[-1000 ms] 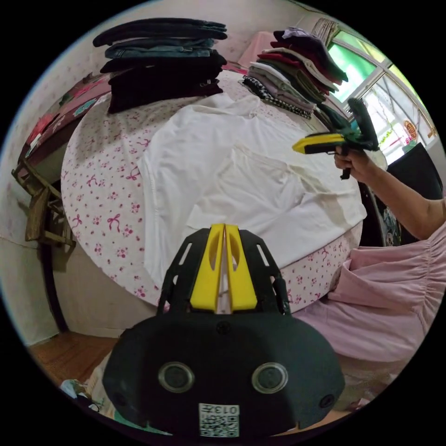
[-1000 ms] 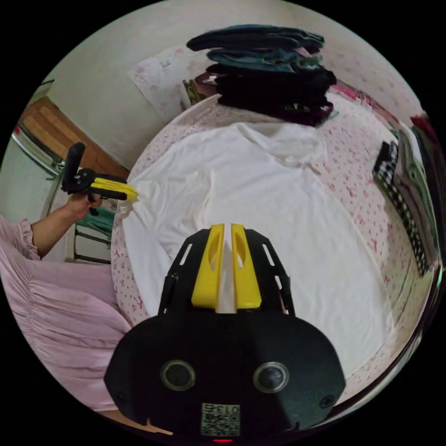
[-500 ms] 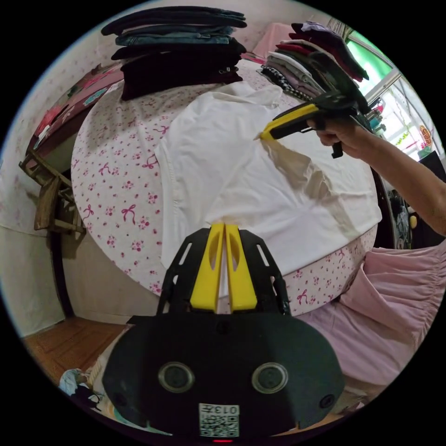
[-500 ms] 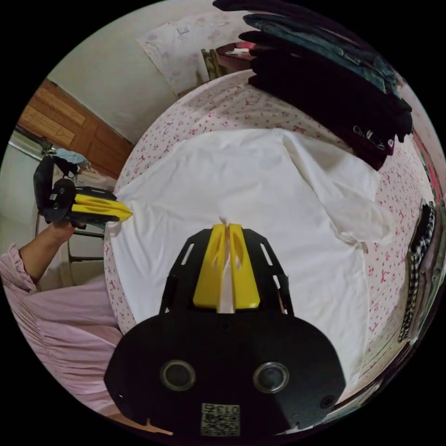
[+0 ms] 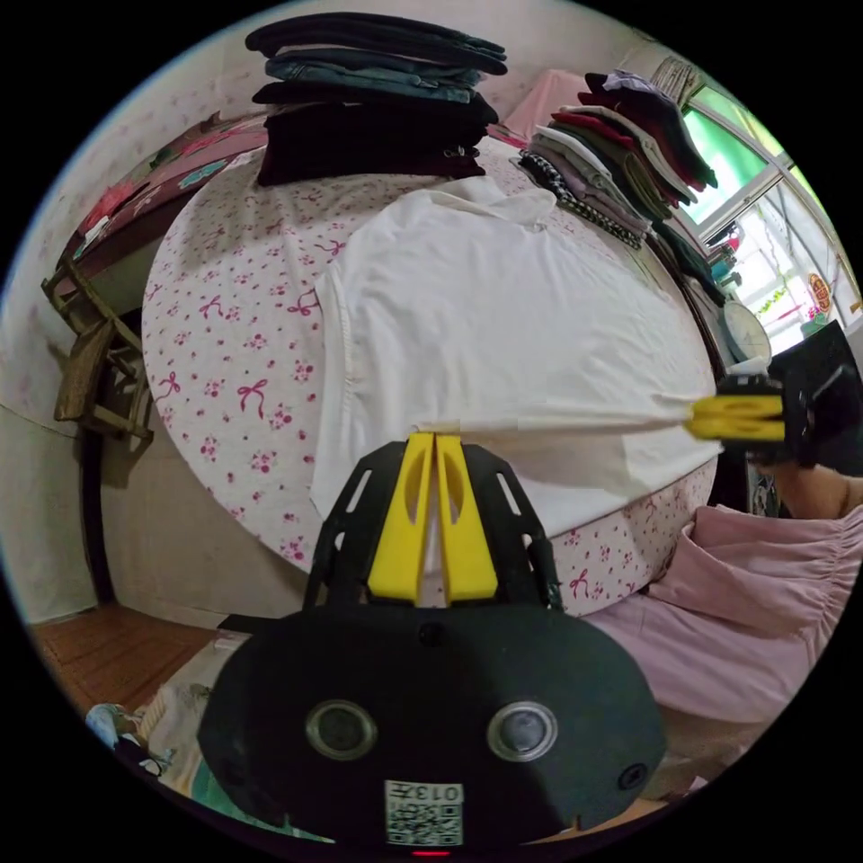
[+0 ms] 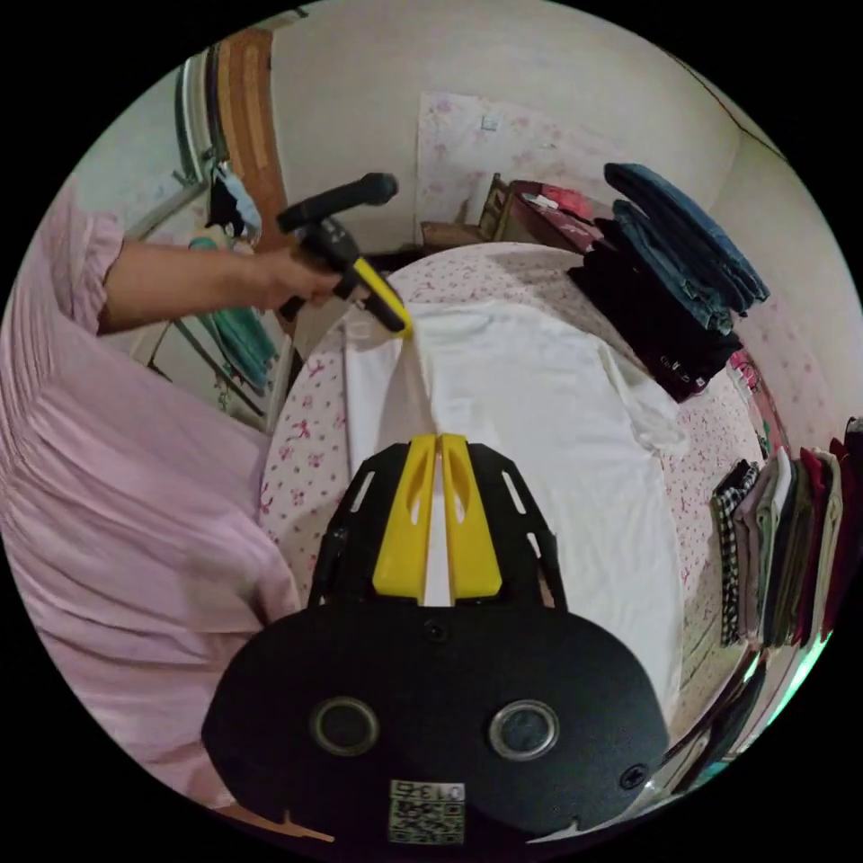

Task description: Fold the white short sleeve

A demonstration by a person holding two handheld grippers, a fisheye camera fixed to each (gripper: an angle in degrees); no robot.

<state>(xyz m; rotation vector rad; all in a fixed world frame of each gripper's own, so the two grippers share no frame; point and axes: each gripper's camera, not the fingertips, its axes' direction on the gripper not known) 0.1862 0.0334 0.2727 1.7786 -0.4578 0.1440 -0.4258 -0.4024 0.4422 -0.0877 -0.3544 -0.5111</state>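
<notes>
Half a second ago the right gripper [image 5: 719, 418] held a corner of the white short sleeve shirt [image 5: 503, 306] high over the middle of the cloth. Now it is at the near edge of the worktop [image 5: 234, 315], and the hem of the shirt is pulled into a straight, tight line between the two grippers. The fold that stood up in the air before is gone; the shirt lies flatter on the round worktop with the floral cover.

The left gripper [image 5: 434, 440] has its yellow fingers closed on the hem of the shirt, with white cloth between them. In the right gripper view, the right gripper [image 6: 440, 442] also has its fingers closed on the white cloth. In that view the left gripper [image 6: 402, 325] is seen at the far end of the hem, held by a hand [image 6: 301, 274], and the cloth makes a ridge between the two grippers.

The shirt covers the near half of the worktop, with its collar toward the far side. Behind the collar stands a stack of dark folded clothes [image 5: 373, 121]. Beside it, a second stack of folded clothes in mixed colours [image 5: 620, 153] is close to the window [image 5: 764, 225]. These two stacks leave little free place behind the shirt. A pink garment of the person [image 5: 755, 593] is at the near edge, and a wooden chair [image 5: 90, 369] stands beside the worktop.
</notes>
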